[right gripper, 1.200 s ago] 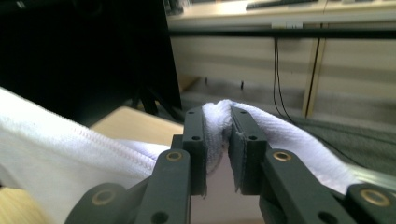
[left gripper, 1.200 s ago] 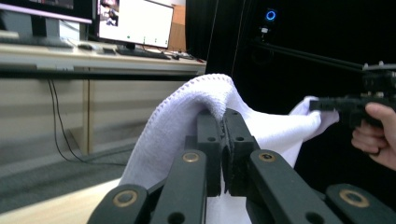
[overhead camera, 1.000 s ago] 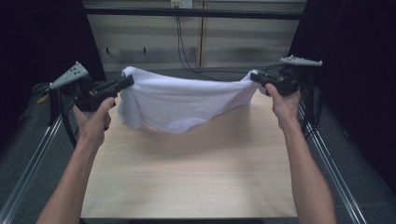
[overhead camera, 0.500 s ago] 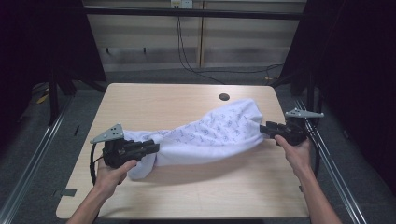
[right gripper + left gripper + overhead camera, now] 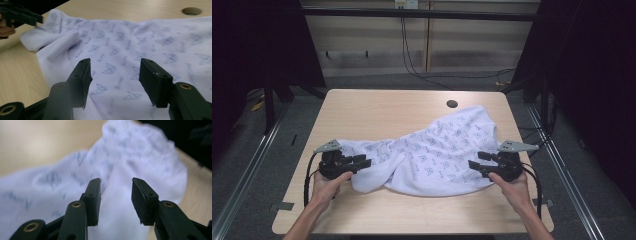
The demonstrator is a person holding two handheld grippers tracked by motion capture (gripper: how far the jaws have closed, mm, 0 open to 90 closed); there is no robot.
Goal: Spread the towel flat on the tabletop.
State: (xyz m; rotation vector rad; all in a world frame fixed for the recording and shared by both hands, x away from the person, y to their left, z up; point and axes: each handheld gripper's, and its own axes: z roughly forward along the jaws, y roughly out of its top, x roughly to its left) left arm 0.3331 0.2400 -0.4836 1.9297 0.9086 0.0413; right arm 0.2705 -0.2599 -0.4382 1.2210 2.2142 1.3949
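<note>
A white cloth with small blue prints (image 5: 432,152) lies rumpled across the wooden table (image 5: 382,107), wider at the right and bunched toward the left. My left gripper (image 5: 364,162) rests at the cloth's left end, jaws open, with the cloth (image 5: 75,175) lying just ahead of them. At the cloth's right edge my right gripper (image 5: 474,165) is open as well, and the printed cloth (image 5: 120,47) spreads out under and beyond its jaws. The left gripper (image 5: 27,17) appears far off in the right gripper view.
A round hole (image 5: 452,104) sits in the table near its far edge, also seen as the hole (image 5: 191,10) beyond the cloth. Metal rails (image 5: 562,155) run along both sides of the table. Cables hang at the back wall (image 5: 412,45).
The cloth, held up and stretched a second ago, came down onto the table. Both grippers moved toward the near edge and have let go of it; their jaws now stand open.
</note>
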